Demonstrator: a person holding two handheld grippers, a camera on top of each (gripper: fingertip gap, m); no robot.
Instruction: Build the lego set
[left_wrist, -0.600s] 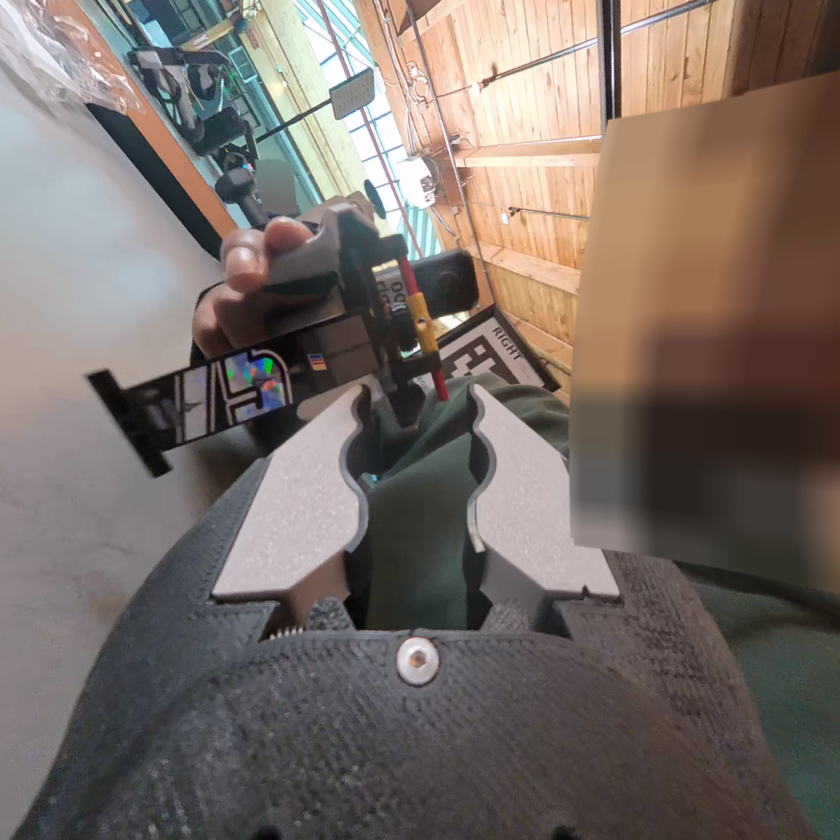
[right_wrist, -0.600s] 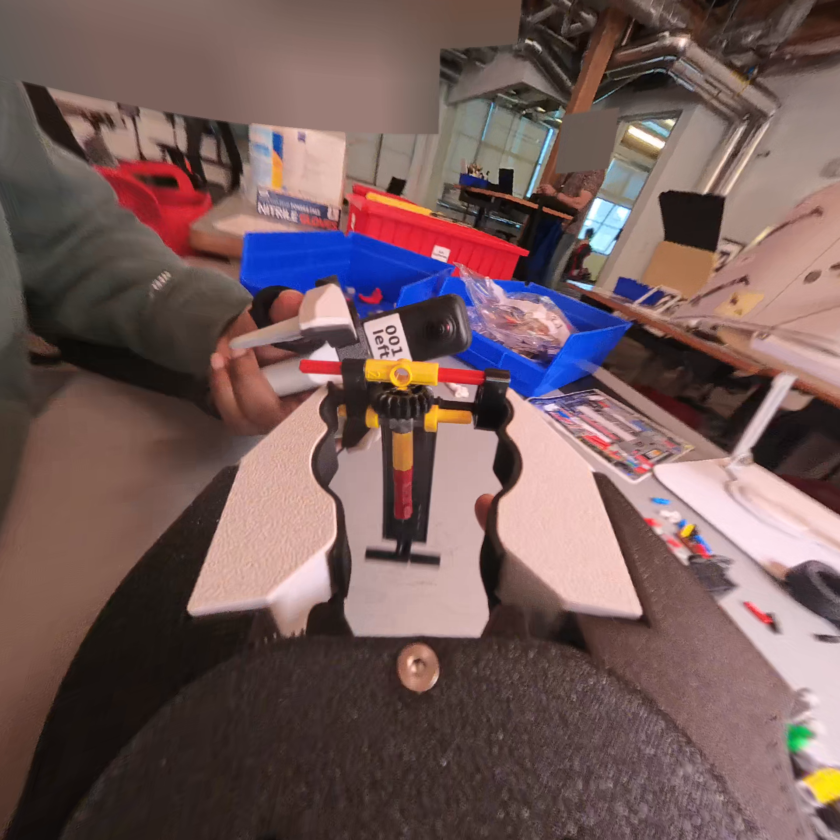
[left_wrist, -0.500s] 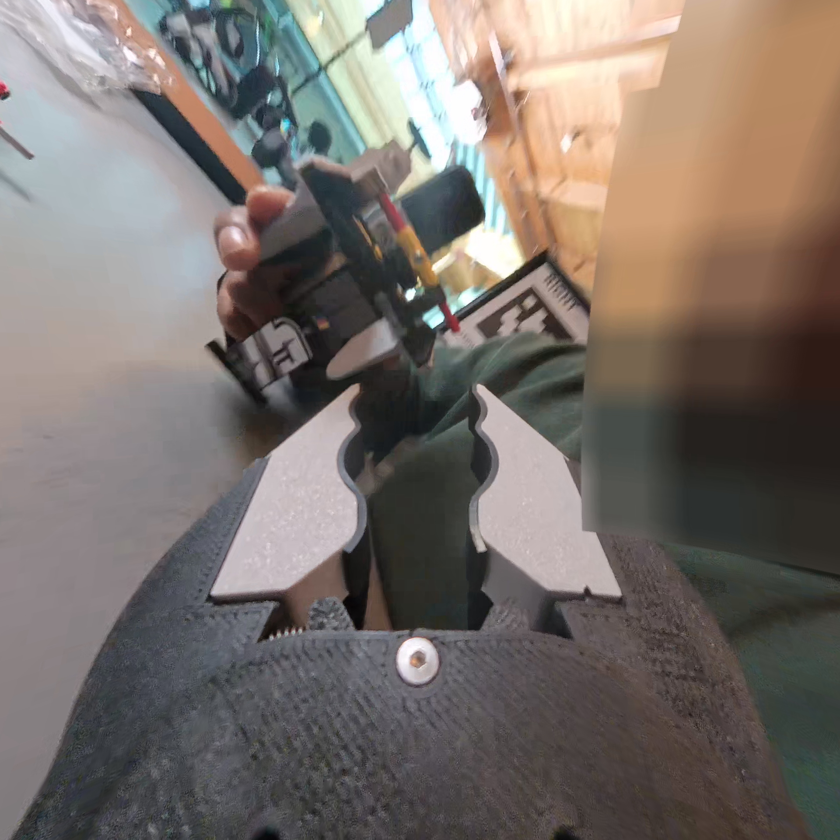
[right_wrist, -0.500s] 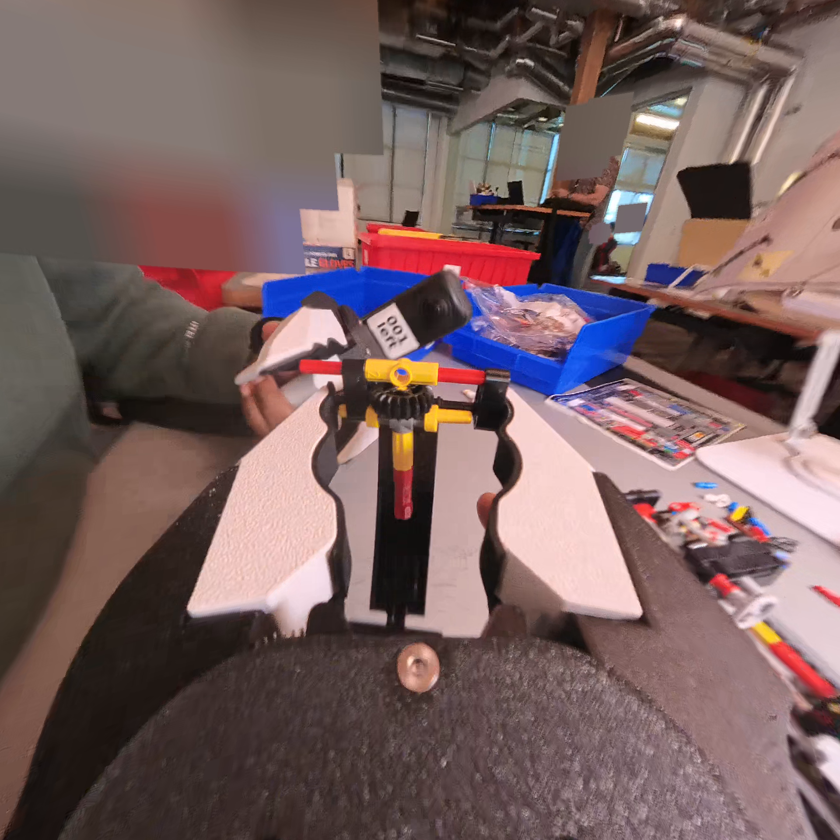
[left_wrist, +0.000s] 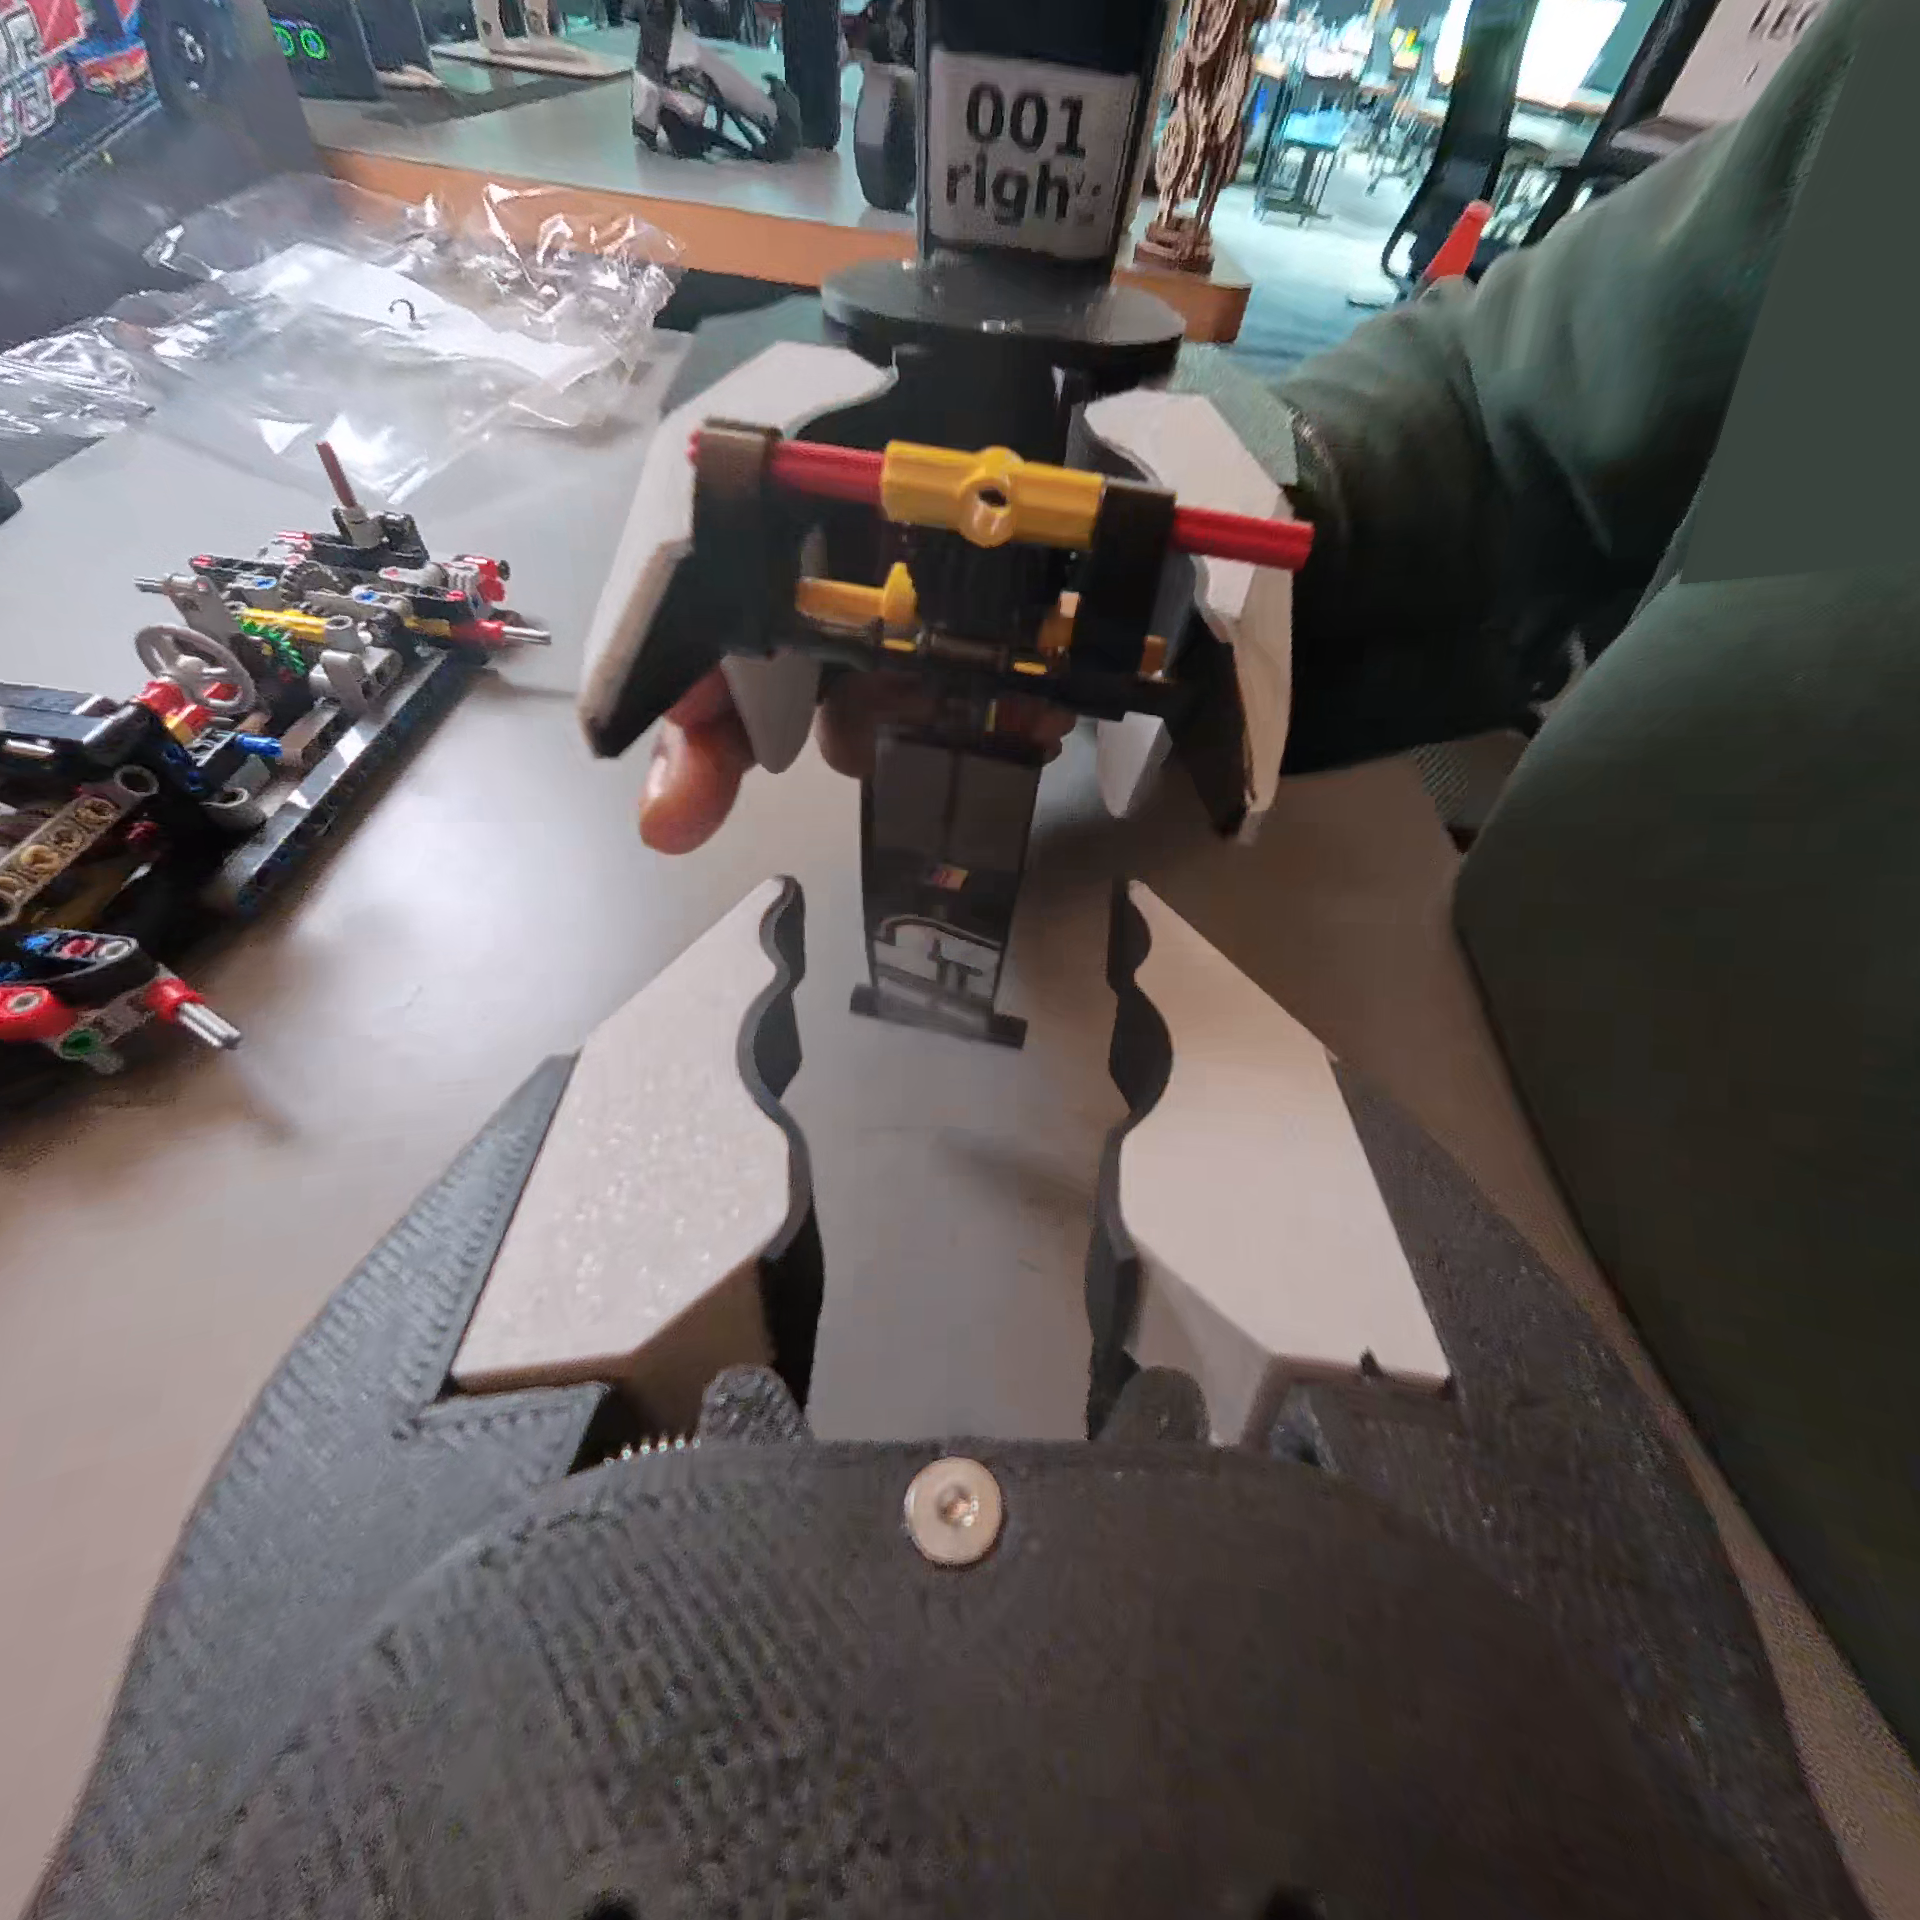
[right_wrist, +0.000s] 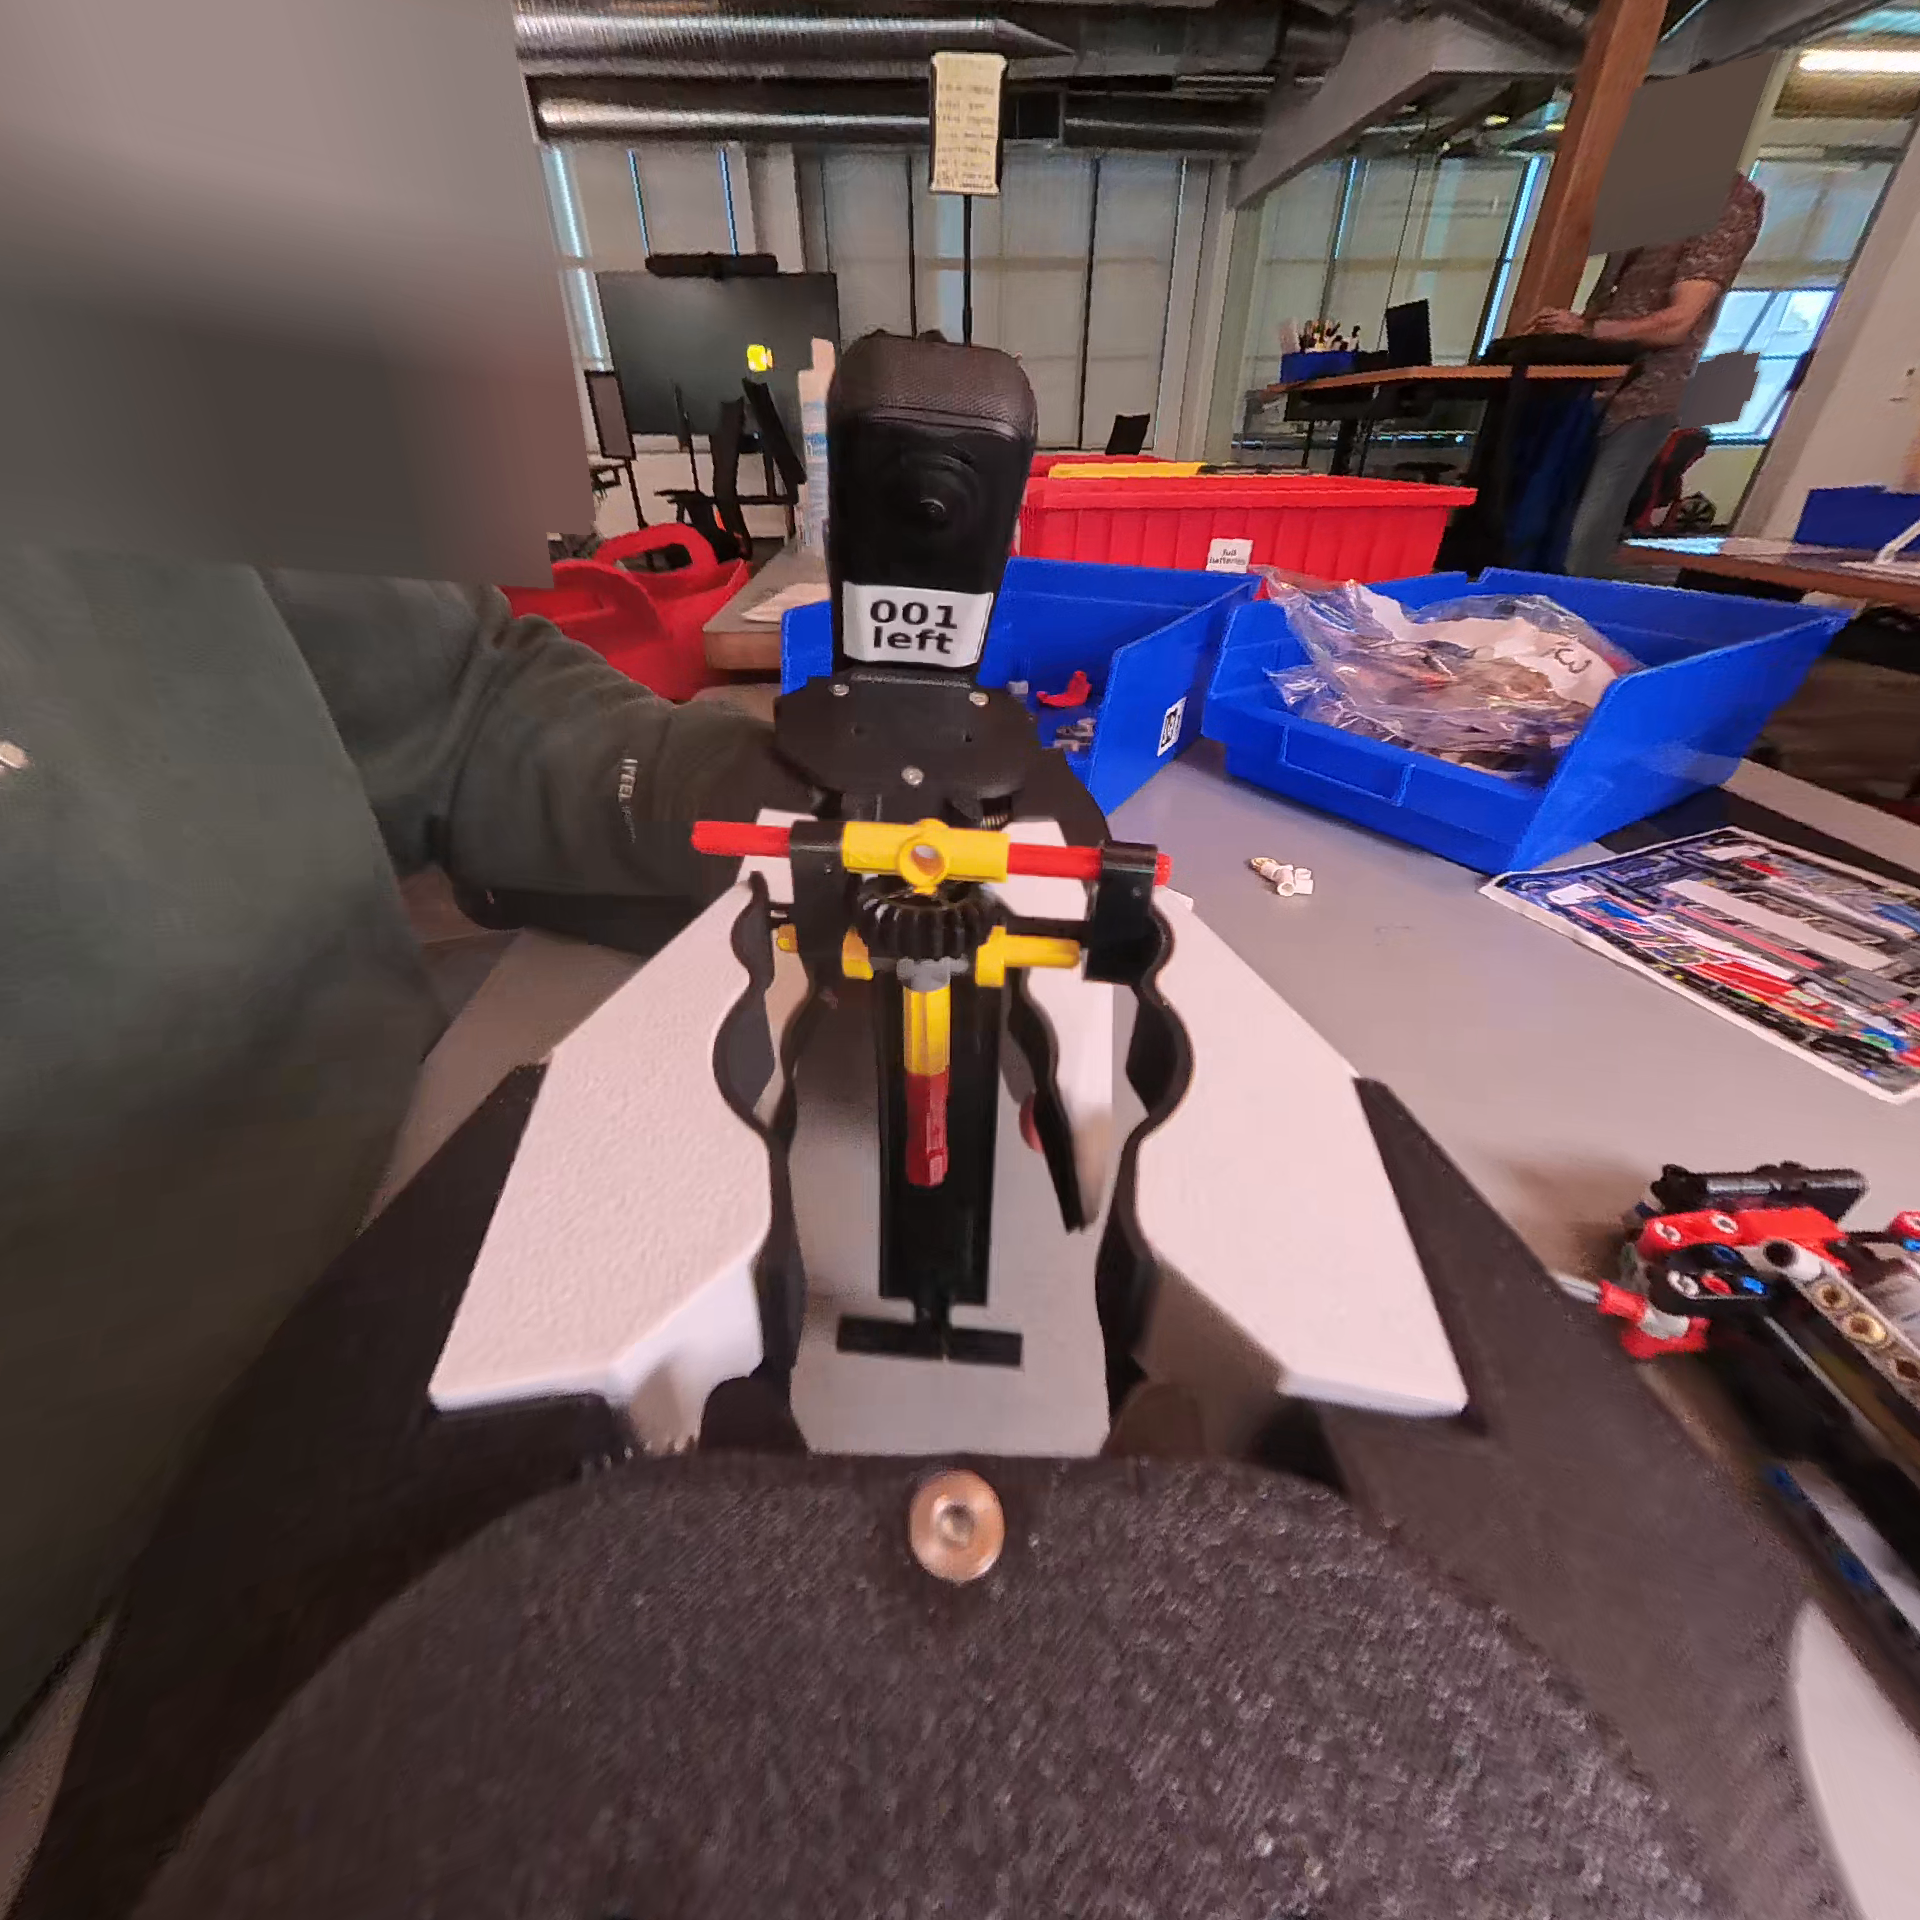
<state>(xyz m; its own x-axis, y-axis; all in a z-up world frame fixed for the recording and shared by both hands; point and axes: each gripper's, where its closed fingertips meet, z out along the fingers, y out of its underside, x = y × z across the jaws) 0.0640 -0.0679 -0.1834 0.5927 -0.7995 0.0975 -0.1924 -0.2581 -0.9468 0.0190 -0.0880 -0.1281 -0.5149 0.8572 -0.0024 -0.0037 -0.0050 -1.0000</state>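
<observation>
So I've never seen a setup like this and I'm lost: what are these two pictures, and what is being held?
A person holds two handheld grippers, each carrying a camera that looks along its pale fingers. The left wrist view shows the left gripper, open and empty, facing the right one. The right wrist view shows the right gripper shut on a small black, red and yellow lego assembly. On the grey table lie a larger part-built lego model, a printed instruction sheet, blue plastic bins and clear plastic bags.

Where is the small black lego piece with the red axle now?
The lego sub-assembly is held in the right gripper, centre of the right wrist view, directly facing the open left gripper, above the grey table.
</observation>
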